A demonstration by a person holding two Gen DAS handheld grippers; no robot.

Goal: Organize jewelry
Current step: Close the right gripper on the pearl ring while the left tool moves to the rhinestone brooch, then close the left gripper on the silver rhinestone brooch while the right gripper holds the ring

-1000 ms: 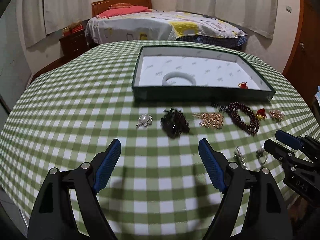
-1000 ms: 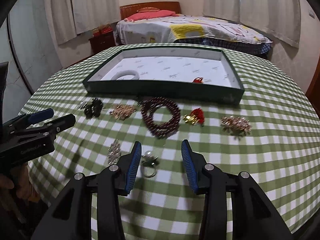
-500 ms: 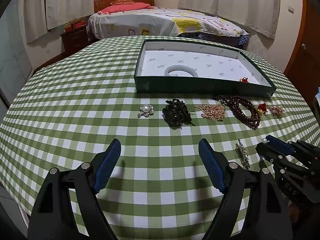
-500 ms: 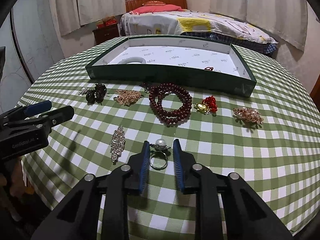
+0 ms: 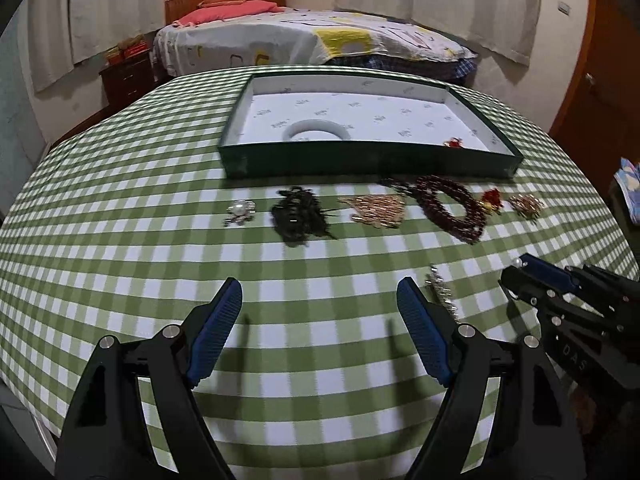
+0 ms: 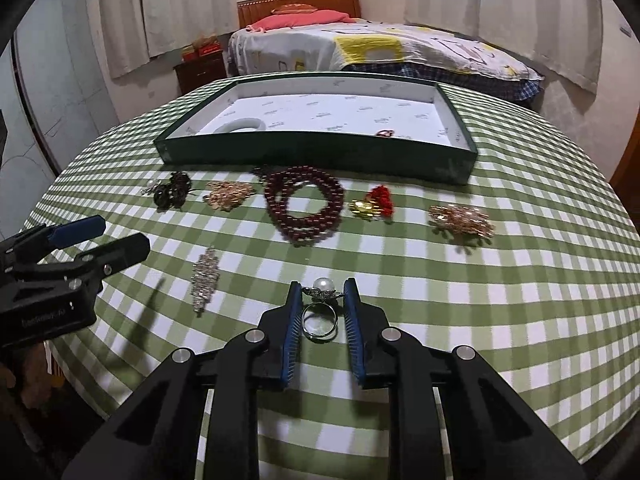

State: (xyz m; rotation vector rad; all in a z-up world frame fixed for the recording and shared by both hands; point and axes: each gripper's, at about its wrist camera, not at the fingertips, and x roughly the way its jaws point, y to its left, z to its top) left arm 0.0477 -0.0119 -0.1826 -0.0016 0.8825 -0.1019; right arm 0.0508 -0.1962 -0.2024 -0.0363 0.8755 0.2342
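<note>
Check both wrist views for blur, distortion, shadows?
Left wrist: strong fisheye bending of the checked tablecloth, dark corners, soft shadows under the left gripper. Right wrist: same bending, pearl ring between the right gripper fingers reasonably sharp, mild glare on the pearl.

Counter (image 6: 500, 320): matt woven cloth, green-white check. Tray (image 6: 320, 152): matt dark-green card wall, white printed paper lining. Pearl ring (image 6: 320, 312): glossy bead, polished metal band. Right tongs (image 6: 320, 296): matt black plastic, ribbed blue pads (image 6: 294, 320). Bead necklace (image 6: 304, 204): glossy dark red.
</note>
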